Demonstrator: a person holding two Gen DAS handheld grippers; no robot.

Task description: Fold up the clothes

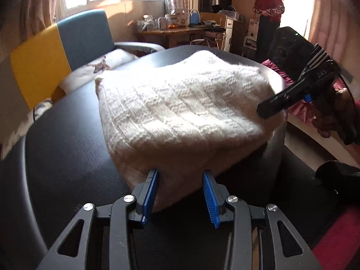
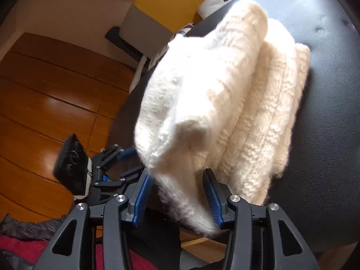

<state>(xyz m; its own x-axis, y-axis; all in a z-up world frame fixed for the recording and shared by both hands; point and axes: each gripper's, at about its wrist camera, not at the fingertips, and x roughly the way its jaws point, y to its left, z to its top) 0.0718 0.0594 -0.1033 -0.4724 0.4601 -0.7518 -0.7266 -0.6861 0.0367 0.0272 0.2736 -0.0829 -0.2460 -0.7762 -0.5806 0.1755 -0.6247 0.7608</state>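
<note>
A thick cream knit sweater (image 1: 180, 103) lies folded in layers on a round black leather table (image 1: 67, 148). In the left wrist view its near corner sits between the blue pads of my left gripper (image 1: 181, 193), which is closed onto the fabric. My right gripper (image 1: 270, 105) reaches in at the sweater's right edge. In the right wrist view the sweater's (image 2: 225, 90) top layer bulges up, blurred, and runs down between the pads of my right gripper (image 2: 177, 198), which grips it. The left gripper (image 2: 126, 162) shows at the sweater's far edge.
A blue and yellow armchair (image 1: 67, 45) stands behind the table. A person (image 1: 268, 15) stands by a cluttered wooden desk (image 1: 175, 31) at the back. Pink bedding (image 1: 299, 110) lies to the right. Wooden floor (image 2: 45, 90) surrounds the table.
</note>
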